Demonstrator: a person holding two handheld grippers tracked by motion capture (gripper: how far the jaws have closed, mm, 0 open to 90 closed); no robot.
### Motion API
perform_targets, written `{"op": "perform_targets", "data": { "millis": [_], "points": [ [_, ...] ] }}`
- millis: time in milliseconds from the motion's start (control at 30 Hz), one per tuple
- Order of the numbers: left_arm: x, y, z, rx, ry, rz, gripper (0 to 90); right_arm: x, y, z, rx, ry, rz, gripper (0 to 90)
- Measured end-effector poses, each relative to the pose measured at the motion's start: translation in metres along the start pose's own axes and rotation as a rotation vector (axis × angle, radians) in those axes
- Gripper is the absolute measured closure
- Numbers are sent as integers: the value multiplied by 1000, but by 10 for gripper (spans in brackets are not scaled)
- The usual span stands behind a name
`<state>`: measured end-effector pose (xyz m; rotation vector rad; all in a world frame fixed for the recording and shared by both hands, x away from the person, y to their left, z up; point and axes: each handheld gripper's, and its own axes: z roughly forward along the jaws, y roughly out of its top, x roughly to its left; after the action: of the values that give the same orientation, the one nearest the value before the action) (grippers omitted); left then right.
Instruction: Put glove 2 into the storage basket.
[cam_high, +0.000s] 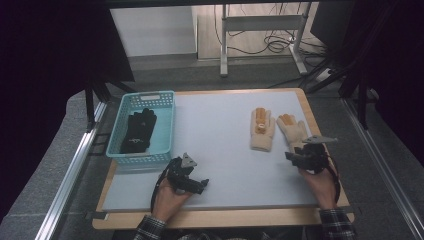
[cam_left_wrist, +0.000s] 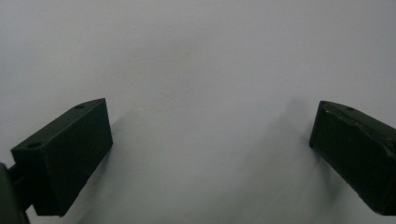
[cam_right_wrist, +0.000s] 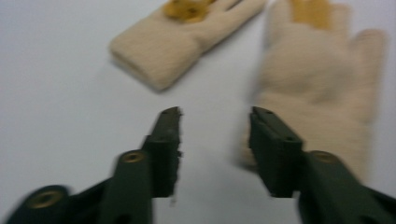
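Two beige knit gloves with orange patches lie side by side at the right of the pale mat (cam_high: 220, 150): one glove (cam_high: 262, 131) (cam_right_wrist: 173, 42) toward the middle, the other glove (cam_high: 292, 131) (cam_right_wrist: 322, 88) nearer the right edge. My right gripper (cam_high: 292, 156) (cam_right_wrist: 215, 116) hovers just in front of the right-hand glove's cuff. Its jaws stand partly apart with bare mat between them, and the right jaw lies over the cuff's edge. My left gripper (cam_high: 202, 185) (cam_left_wrist: 210, 121) rests low over bare mat near the front, jaws wide open and empty.
A light blue plastic basket (cam_high: 165, 100) stands at the table's left, with a black glove (cam_high: 139, 131) lying in it. The wooden table edge (cam_high: 225, 217) runs along the front. Metal rails flank both sides, and cables trail on the floor behind.
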<state>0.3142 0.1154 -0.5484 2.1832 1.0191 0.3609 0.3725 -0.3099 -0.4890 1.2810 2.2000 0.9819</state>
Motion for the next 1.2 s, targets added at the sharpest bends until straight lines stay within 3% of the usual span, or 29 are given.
{"op": "perform_targets", "data": {
  "millis": [33,67,100,133,200,333,467,733,800,867,900,933,967,1067,1133,1200],
  "points": [
    [0,0,0,0,0,0,0,-7,2,-2,1,-6,2,681],
    [0,0,0,0,0,0,0,-7,2,-2,1,-6,2,681],
    [0,0,0,0,0,0,0,-14,3,-4,4,-12,5,736],
    [0,0,0,0,0,0,0,-28,4,-5,10,-18,24,818],
    [0,0,0,-1,0,0,0,-43,3,-4,15,-45,40,872],
    [0,0,0,0,1,1,0,-66,-4,1,28,-112,78,885],
    [0,0,0,0,1,2,0,-77,-13,7,53,-151,84,884],
    [0,0,0,-1,1,1,0,-74,-20,13,57,-83,76,871],
    [0,0,0,-1,1,1,0,-63,-19,16,58,-36,60,870],
    [0,0,0,-1,1,1,0,-58,-19,17,53,-22,52,868],
    [0,0,0,-1,2,1,0,-48,-19,19,46,30,41,857],
    [0,0,0,-1,2,1,0,-48,-19,19,46,30,41,857],
    [0,0,0,-1,2,2,0,-40,-18,20,52,49,10,844],
    [0,0,0,-1,2,2,0,-39,-13,17,33,45,5,820],
    [0,0,0,-1,2,2,0,-43,-1,14,7,3,3,750],
    [0,0,0,-1,2,2,0,-45,4,14,0,-5,5,712]
  ]
}}
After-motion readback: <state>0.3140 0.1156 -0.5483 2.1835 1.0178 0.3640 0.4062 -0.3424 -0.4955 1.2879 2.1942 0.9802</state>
